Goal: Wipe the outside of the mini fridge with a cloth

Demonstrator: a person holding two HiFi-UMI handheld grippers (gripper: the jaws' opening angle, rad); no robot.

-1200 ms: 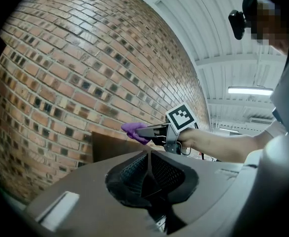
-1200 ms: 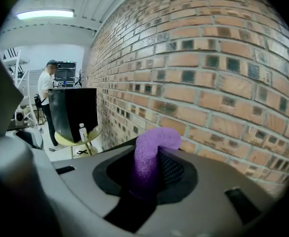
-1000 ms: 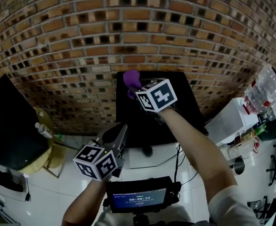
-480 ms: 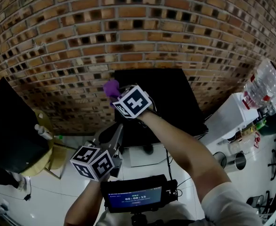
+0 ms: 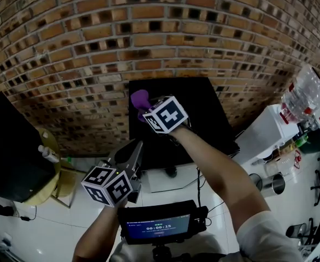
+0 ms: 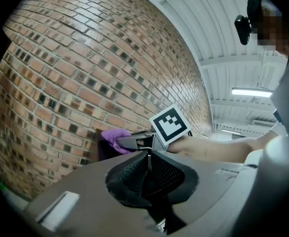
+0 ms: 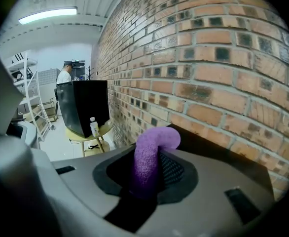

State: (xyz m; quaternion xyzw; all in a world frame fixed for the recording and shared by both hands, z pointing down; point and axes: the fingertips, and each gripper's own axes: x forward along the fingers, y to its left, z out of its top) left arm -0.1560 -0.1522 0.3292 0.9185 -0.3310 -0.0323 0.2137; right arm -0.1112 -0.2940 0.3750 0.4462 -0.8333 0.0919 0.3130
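2 grippers: my right gripper (image 5: 147, 110) pinches the purple cloth (image 5: 139, 98) over the black mini fridge (image 5: 209, 119) at 12 o'clock; my left gripper (image 5: 131, 154), jaws pressed together, hovers at its 7 o'clock.

Brick wall (image 5: 149, 26) behind mini fridge (image 5: 203, 111); cloth (image 5: 140, 99) over its left rear corner.

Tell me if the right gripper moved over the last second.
Yes. The right gripper, holding the cloth, shifted toward the mini fridge's left edge.
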